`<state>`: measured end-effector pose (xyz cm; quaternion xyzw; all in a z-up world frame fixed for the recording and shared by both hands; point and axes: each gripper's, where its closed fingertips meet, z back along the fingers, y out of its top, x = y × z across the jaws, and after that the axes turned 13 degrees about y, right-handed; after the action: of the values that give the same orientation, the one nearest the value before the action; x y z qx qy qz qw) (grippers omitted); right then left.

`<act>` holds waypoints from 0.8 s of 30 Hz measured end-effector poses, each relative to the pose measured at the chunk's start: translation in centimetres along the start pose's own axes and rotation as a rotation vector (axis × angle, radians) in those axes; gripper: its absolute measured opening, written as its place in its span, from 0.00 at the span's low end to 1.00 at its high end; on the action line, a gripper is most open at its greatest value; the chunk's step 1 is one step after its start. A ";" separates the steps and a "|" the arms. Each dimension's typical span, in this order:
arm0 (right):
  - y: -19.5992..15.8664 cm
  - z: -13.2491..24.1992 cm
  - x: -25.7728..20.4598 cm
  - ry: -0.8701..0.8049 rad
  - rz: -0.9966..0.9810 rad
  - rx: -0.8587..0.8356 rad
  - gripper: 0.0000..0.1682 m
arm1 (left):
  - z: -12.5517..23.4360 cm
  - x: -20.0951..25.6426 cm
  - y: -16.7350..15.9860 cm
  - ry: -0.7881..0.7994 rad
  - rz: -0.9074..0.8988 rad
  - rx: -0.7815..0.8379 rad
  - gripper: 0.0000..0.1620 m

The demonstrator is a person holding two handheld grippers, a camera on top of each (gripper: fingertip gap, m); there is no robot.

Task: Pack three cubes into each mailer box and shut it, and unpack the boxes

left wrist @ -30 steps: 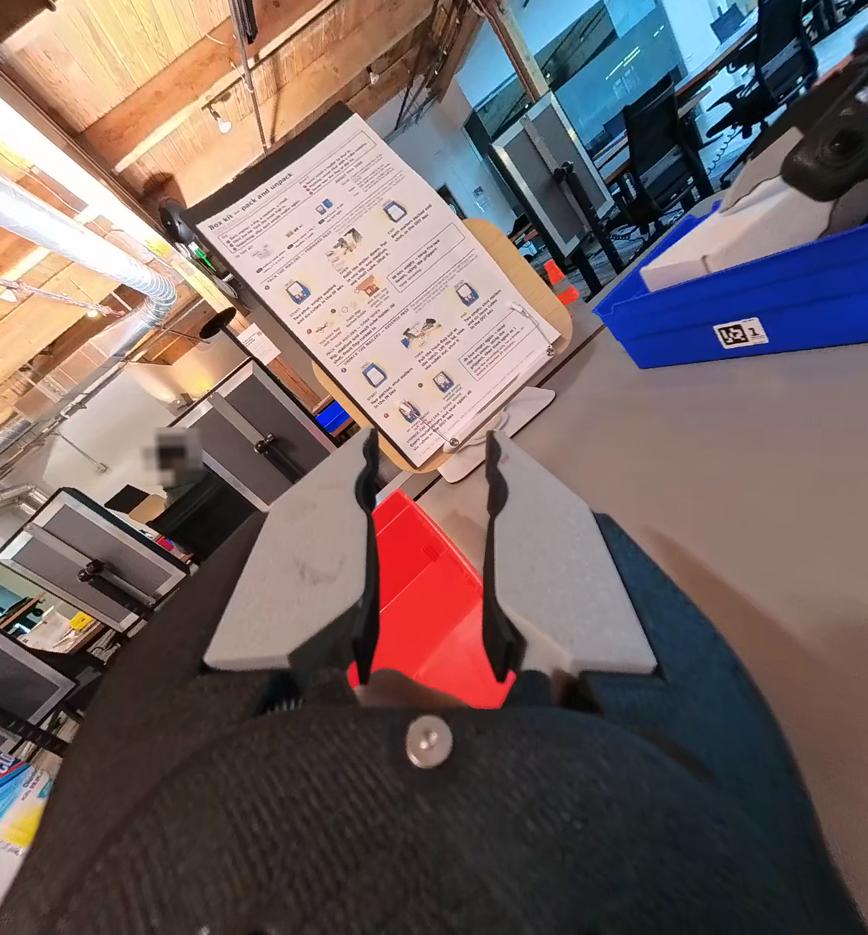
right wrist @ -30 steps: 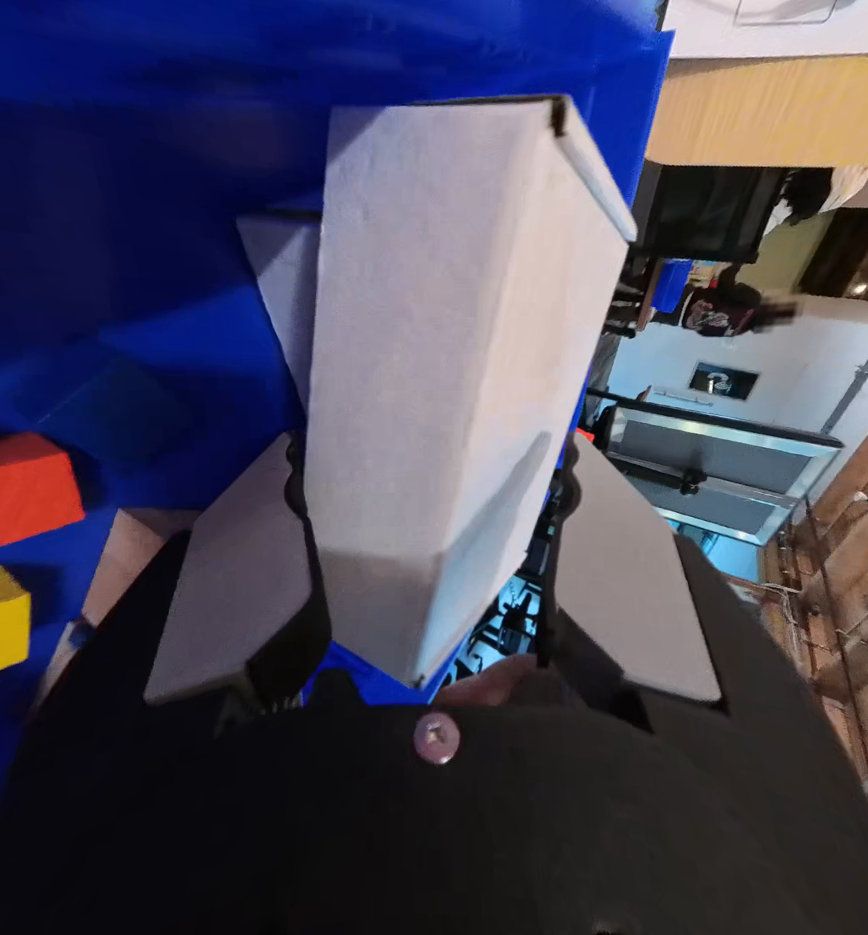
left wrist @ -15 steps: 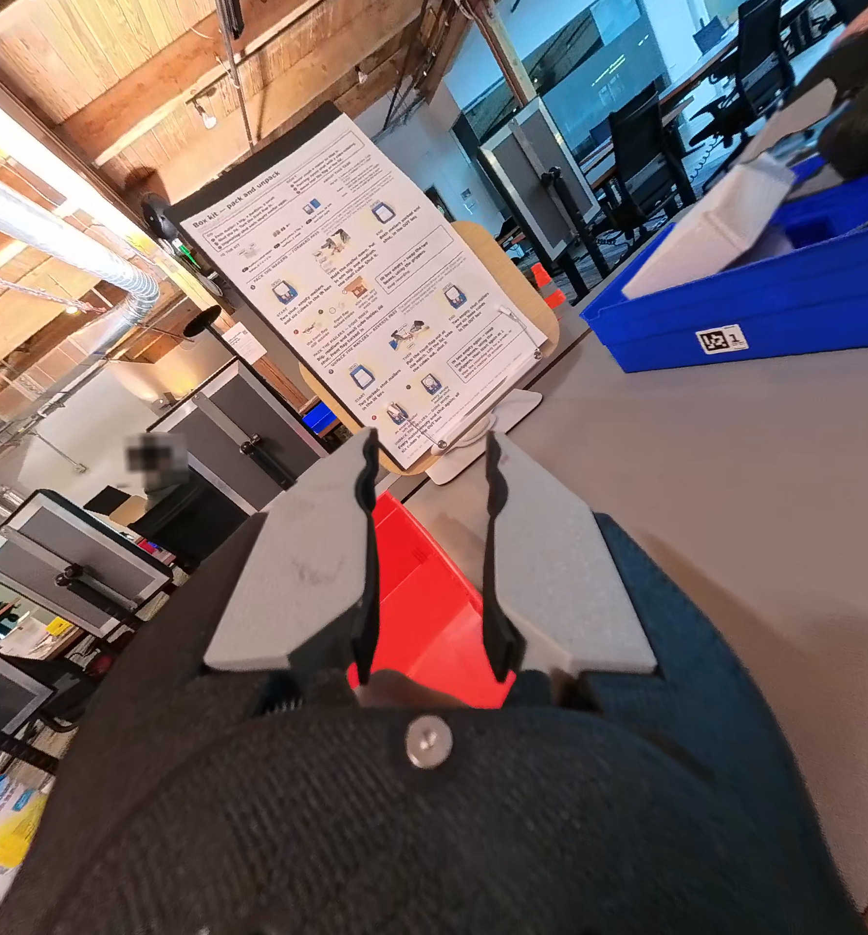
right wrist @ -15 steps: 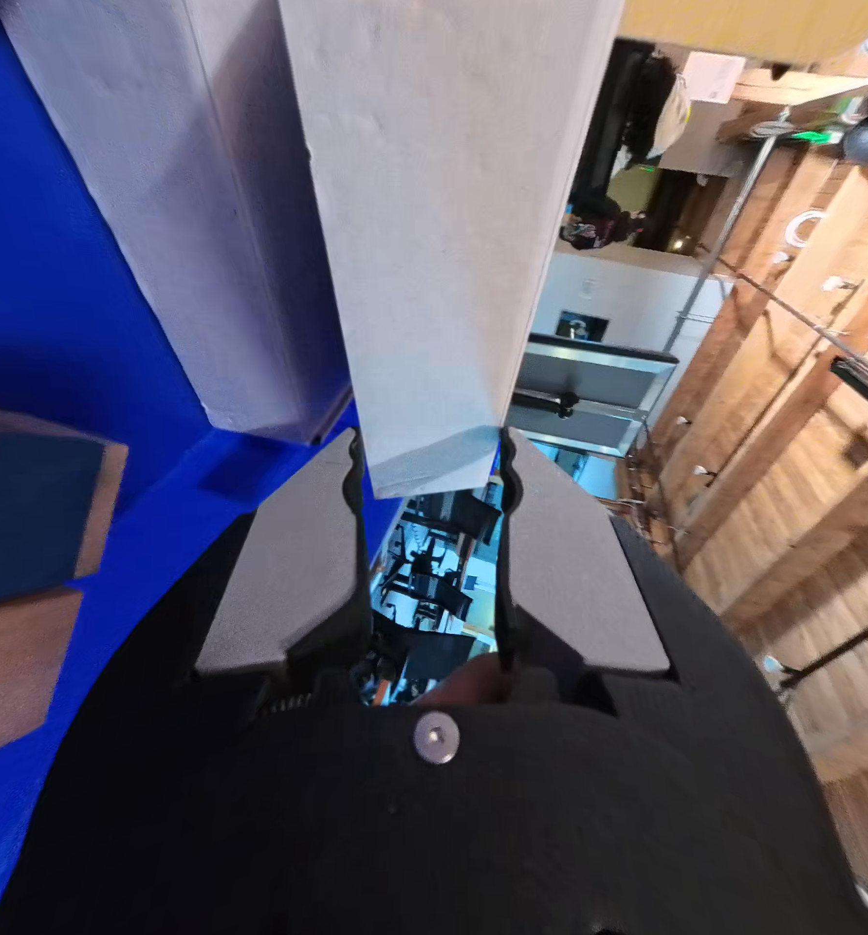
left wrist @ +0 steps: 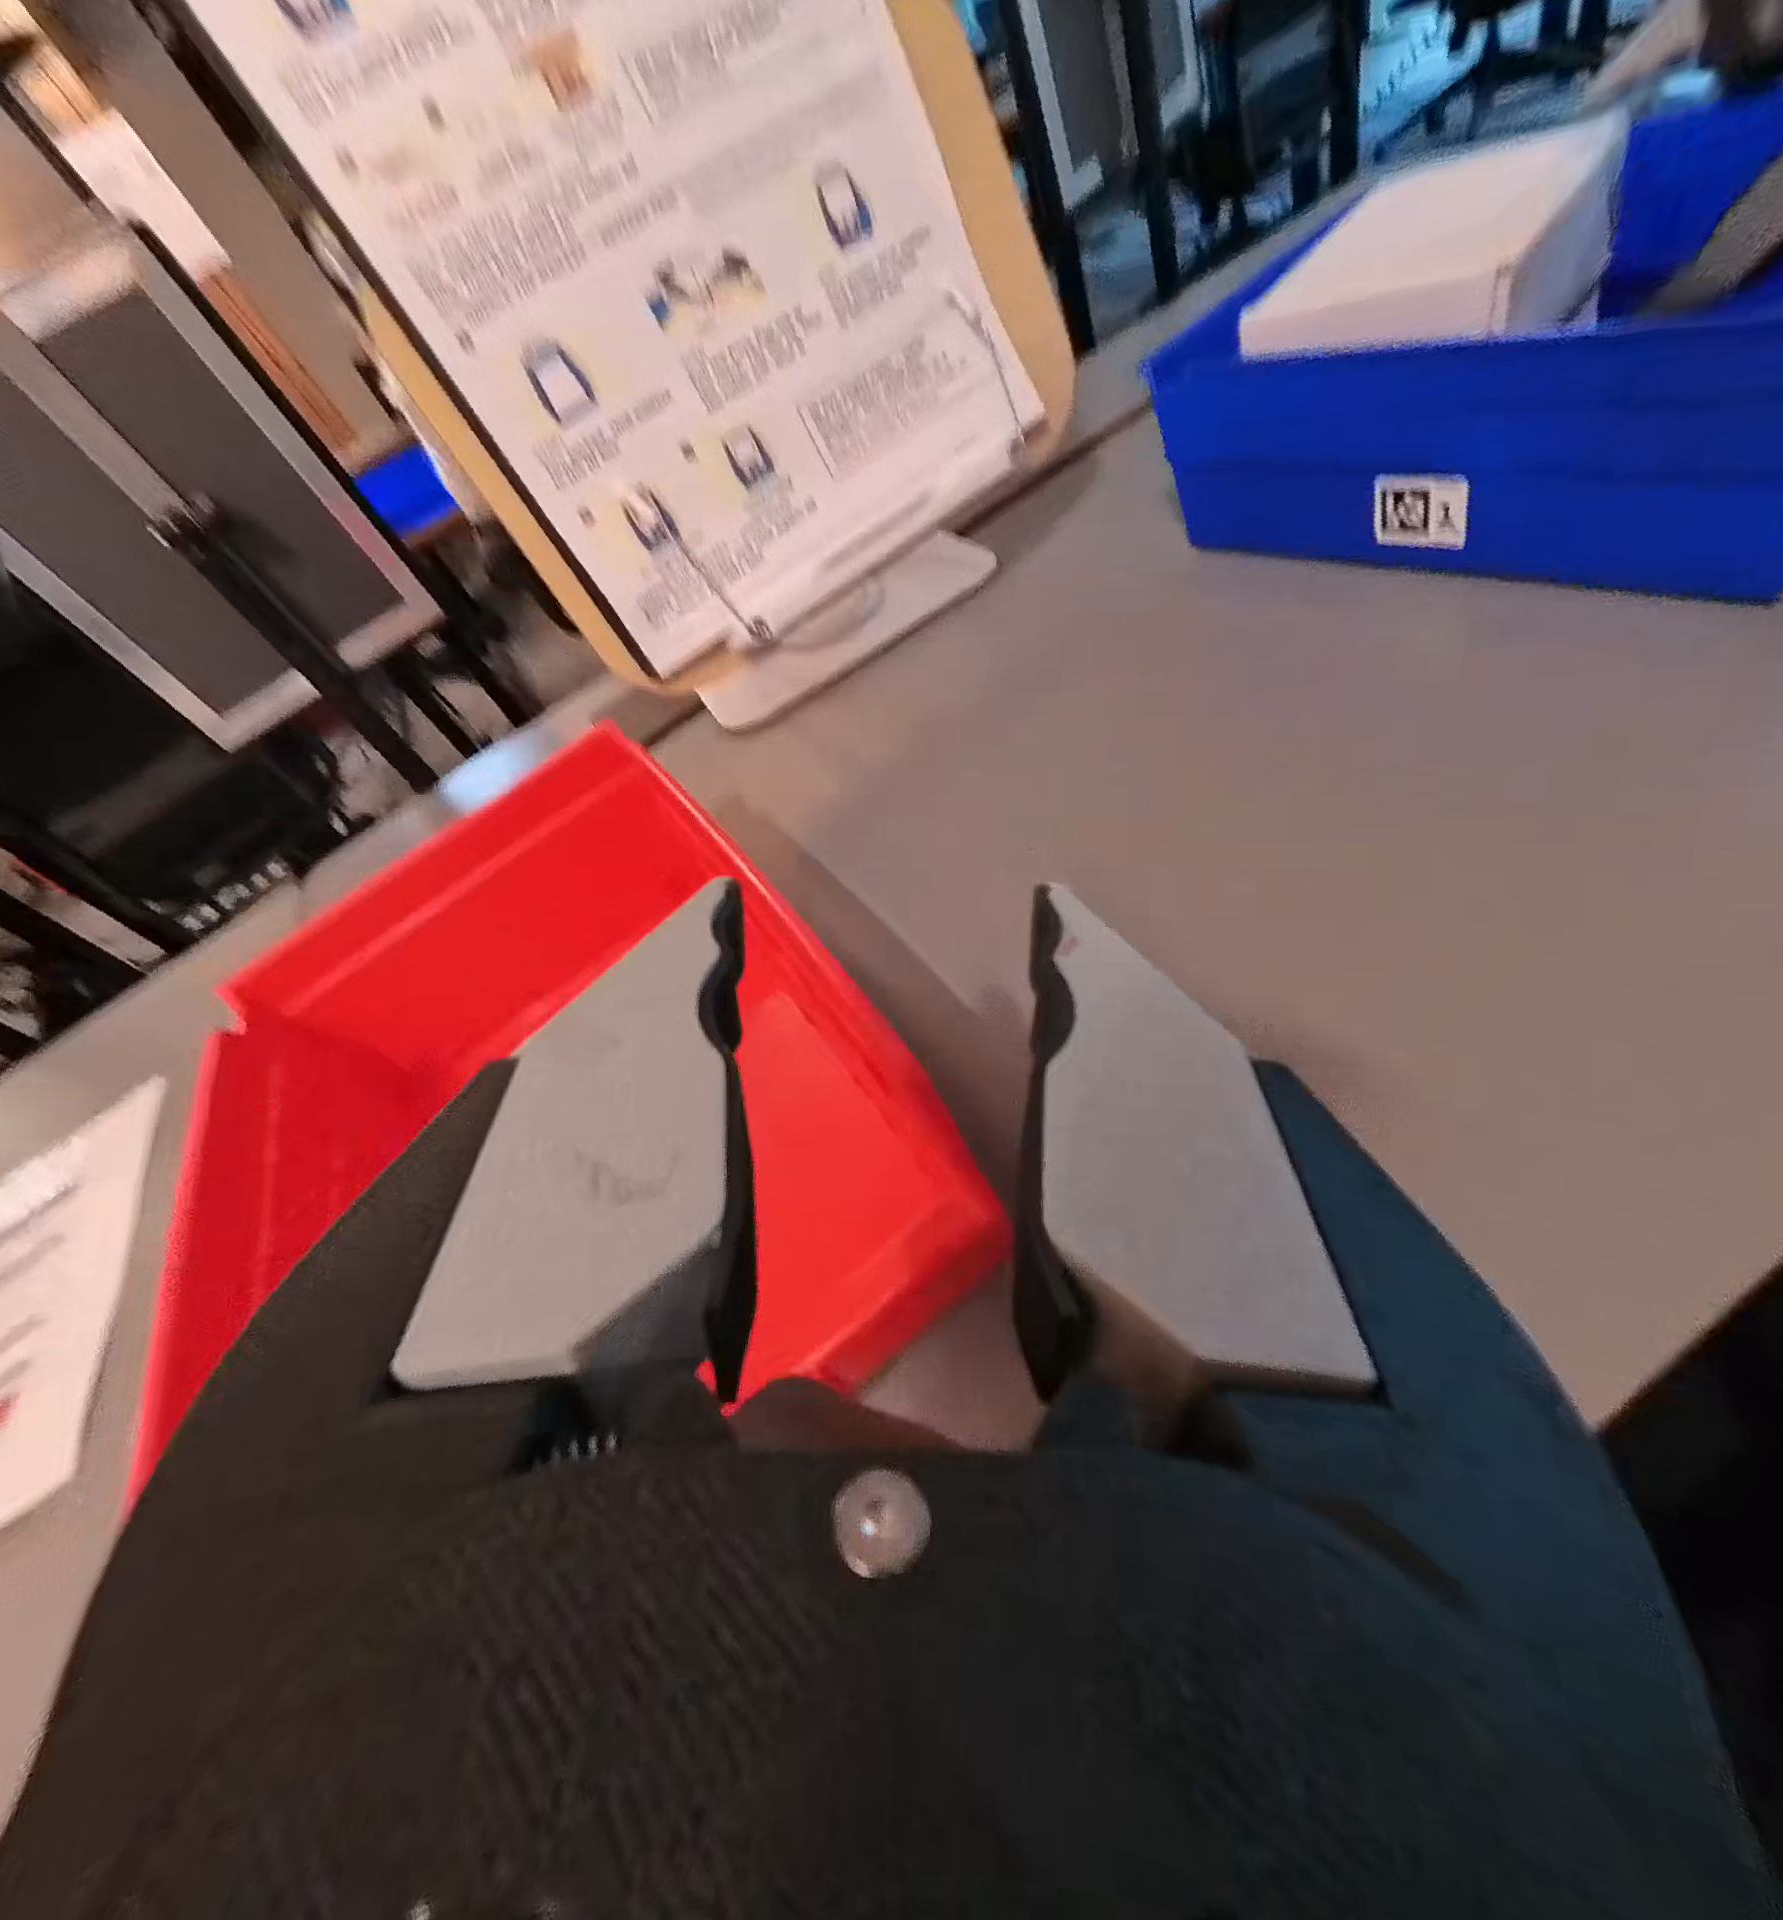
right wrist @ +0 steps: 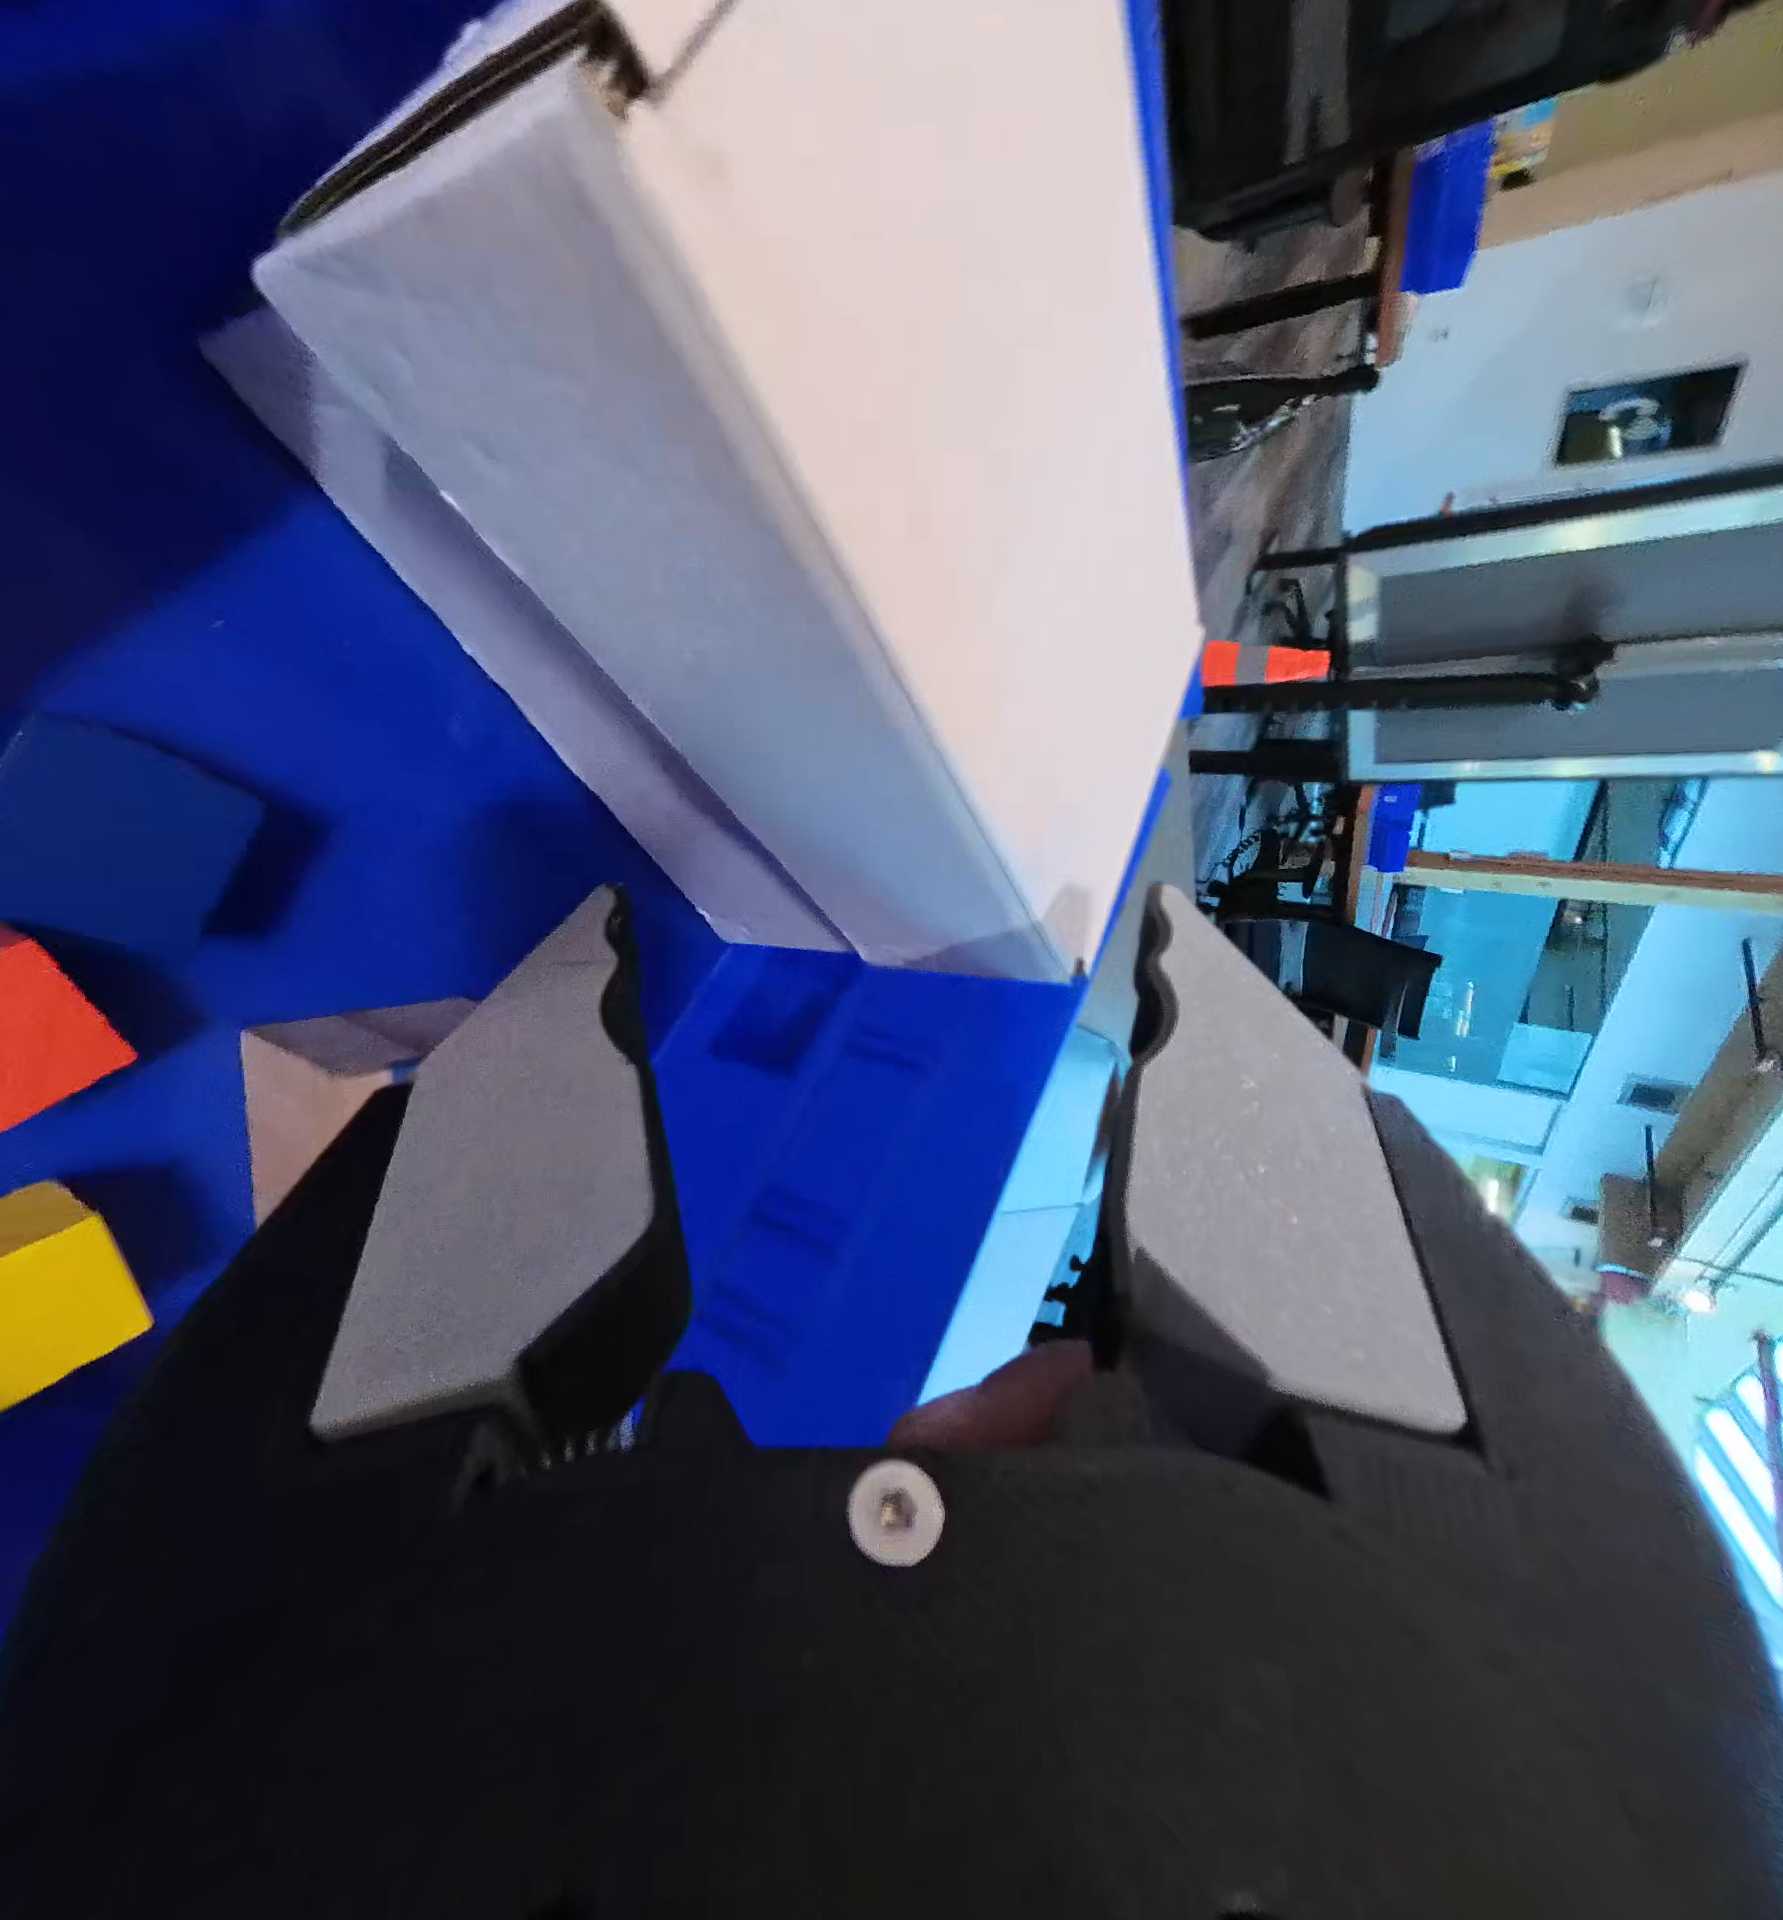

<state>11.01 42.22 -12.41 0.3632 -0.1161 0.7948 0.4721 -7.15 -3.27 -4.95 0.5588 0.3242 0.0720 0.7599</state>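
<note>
Blue bin (right wrist: 367,665) with white mailer box (right wrist: 866,416) and loose cubes.
Right gripper (right wrist: 882,935) gaped wide, empty, just short of the box; left gripper (left wrist: 882,935) stood parted, empty, over red bin (left wrist: 513,935).

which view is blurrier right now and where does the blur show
Left wrist view: blurrier, with the instruction sheet, blue bin and paper at the left edge smeared; the left hand-held gripper stays crisp. Right wrist view: sharper, soft only on the white mailer box and the room behind.
</note>
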 end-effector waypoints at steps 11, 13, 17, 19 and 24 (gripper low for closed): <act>4.1 11.5 -10.0 0.297 -0.377 0.582 0.50 | -1.4 0.5 -6.7 0.037 -0.051 -0.291 0.40; 6.7 13.7 -13.4 0.454 -0.428 0.729 0.51 | -2.6 0.6 -7.9 0.078 -0.082 -0.328 0.41; 7.5 11.5 -13.8 0.277 -0.545 0.630 0.51 | -5.3 1.1 -9.3 0.131 -0.058 -0.358 0.21; 8.1 9.8 -13.7 0.212 -0.583 0.581 0.46 | -6.0 1.2 -9.4 0.150 -0.043 -0.352 0.14; 9.3 7.1 -13.7 0.073 -0.506 0.458 0.14 | -5.3 -3.0 -8.8 0.265 0.016 -0.290 0.01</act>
<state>10.51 24.44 -15.28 0.4485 0.1762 0.6703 0.5644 -14.72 -3.67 -12.49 0.4320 0.4030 0.1970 0.7825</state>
